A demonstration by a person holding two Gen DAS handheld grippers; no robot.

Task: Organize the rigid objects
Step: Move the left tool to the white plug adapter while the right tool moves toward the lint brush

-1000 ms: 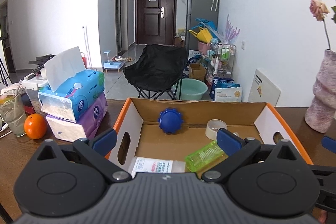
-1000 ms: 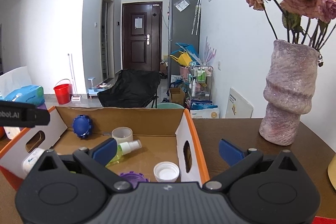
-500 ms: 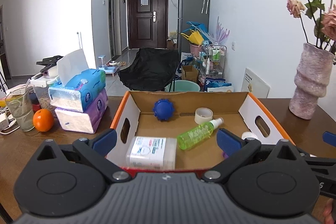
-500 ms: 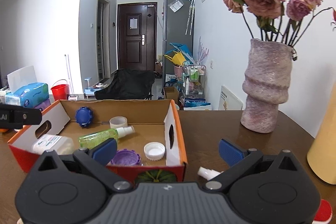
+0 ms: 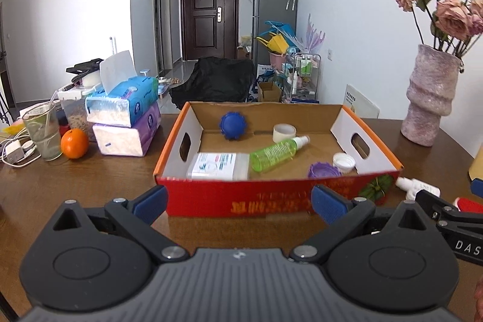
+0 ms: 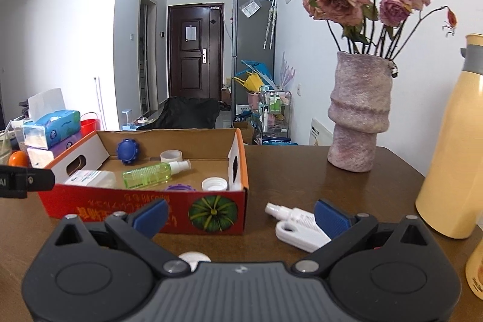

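A red cardboard box (image 5: 271,201) (image 6: 145,207) sits on the brown table. It holds a green spray bottle (image 5: 279,153) (image 6: 151,174), a clear labelled bottle (image 5: 219,166), a blue knob (image 5: 233,125), a tape roll (image 5: 283,132), a purple lid (image 5: 323,170) and a white cap (image 5: 344,162). A white spray bottle (image 6: 297,224) (image 5: 418,188) lies on the table right of the box, by my right gripper's right finger. My left gripper (image 5: 240,202) is open and empty before the box. My right gripper (image 6: 241,215) is open and empty.
A pink vase of dried roses (image 6: 357,113) stands at the back right. A yellow flask (image 6: 452,147) stands at the right edge. Tissue packs (image 5: 126,116), an orange (image 5: 74,143) and a glass (image 5: 42,132) sit left of the box. A white round object (image 6: 193,258) lies under my right gripper.
Both grippers have pulled back from the box and away from it. The box front wall and the white spray bottle on the table have come into view.
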